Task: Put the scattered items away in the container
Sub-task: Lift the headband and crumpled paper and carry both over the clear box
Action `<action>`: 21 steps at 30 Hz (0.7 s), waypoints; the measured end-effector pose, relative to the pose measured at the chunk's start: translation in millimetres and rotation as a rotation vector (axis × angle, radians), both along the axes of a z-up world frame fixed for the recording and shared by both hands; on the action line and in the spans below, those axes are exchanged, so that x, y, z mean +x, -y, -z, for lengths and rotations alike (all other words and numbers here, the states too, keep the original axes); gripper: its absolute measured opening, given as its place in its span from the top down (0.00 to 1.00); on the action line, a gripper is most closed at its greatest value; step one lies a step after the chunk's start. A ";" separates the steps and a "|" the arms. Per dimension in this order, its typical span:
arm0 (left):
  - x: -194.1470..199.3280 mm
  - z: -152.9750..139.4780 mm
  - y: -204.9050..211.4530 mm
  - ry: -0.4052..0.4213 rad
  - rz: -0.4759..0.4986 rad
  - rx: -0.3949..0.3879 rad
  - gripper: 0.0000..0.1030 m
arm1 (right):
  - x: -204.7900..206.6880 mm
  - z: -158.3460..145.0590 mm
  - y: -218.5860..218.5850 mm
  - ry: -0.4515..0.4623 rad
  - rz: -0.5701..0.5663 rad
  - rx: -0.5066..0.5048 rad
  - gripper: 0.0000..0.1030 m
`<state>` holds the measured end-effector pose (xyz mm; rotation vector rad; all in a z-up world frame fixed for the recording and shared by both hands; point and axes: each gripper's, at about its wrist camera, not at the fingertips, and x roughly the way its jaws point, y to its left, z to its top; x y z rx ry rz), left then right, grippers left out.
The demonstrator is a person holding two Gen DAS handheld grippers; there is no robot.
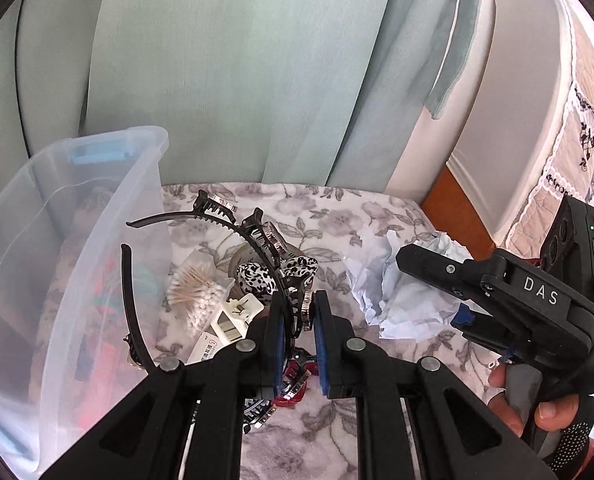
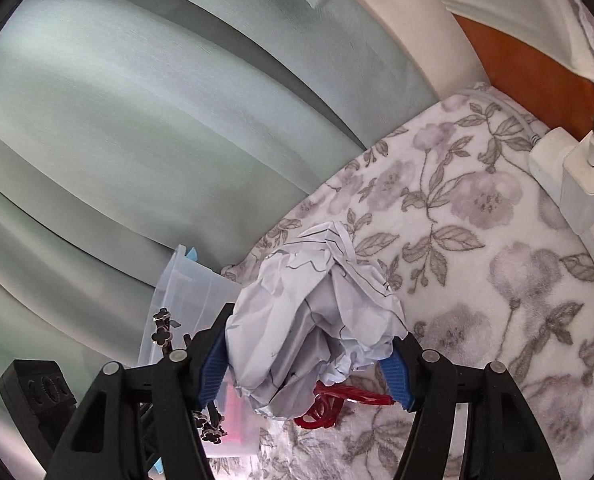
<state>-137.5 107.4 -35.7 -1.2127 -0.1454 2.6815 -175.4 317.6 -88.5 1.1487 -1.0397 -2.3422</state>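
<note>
Hanging across the whole back of both views, pale green curtains (image 1: 225,64), with a white padded headboard (image 1: 521,92) and a strip of orange wood (image 1: 453,204) toward the right. Spread below them, a white fleece blanket (image 2: 477,248) printed with grey flowers, carrying everything else. Standing at the blanket's left edge against the curtains, a clear plastic container (image 1: 57,240) with colourful things blurred inside. Lying at the blanket's far right edge, a white charger block (image 2: 577,168) with a cable plugged in. Gripped between the blue pads of the right gripper (image 2: 309,364), clamped on it, a large ball of crumpled white paper (image 2: 313,320), lifted clear of the blanket. Pinched in the tightly closed left gripper (image 1: 299,316), a thin black toothed headband (image 1: 201,220), arching up and left over the container's near wall. Scattered mid-blanket: a black-and-white spotted scrunchie (image 1: 265,276), a packet of cotton swabs (image 1: 197,292), a red hair clip (image 2: 337,400).
</note>
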 end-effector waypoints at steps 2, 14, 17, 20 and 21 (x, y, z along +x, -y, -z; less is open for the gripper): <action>5.3 -7.3 1.2 -0.010 0.001 0.008 0.86 | 6.9 -9.2 -2.3 -0.015 0.005 -0.004 0.33; 39.2 -53.2 12.0 -0.108 -0.007 0.024 0.85 | 50.1 -49.5 0.9 -0.109 0.008 -0.026 0.33; 45.1 -60.9 19.7 -0.119 -0.022 0.043 0.85 | 57.5 -62.2 4.2 -0.134 0.003 -0.024 0.33; 50.3 -66.5 26.7 -0.131 -0.031 0.051 0.84 | 63.9 -74.7 7.7 -0.160 -0.003 -0.021 0.33; 51.0 -67.1 29.4 -0.129 -0.033 0.061 0.84 | 65.9 -78.3 8.9 -0.166 -0.005 -0.021 0.33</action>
